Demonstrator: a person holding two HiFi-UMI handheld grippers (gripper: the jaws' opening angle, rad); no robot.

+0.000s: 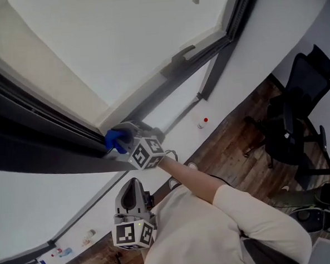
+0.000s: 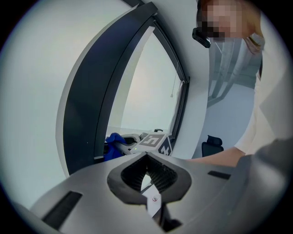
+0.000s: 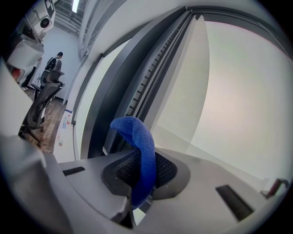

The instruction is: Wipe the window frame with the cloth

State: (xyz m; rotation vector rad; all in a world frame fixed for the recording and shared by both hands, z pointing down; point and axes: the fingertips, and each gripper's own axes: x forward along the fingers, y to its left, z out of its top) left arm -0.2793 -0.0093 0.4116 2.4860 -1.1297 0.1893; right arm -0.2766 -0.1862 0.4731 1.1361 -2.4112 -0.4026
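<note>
The left claw [image 2: 147,172] is held well apart from the frame, its jaws closed together on nothing. The right claw [image 3: 143,176] pinches the blue cloth [image 3: 137,137], whose folded end sits against the lower rail of the dark window frame [image 3: 132,87]. Wiping looks under way; how much is already clean cannot be told, and the long rail either side likely remains

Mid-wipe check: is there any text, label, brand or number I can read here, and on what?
No readable text in any view.
Upper marker cube: black-and-white square pattern only, no letters.
Lower marker cube: the same.
Red-capped bottle: label too small to read.
Small items at lower left: print too small to read.
</note>
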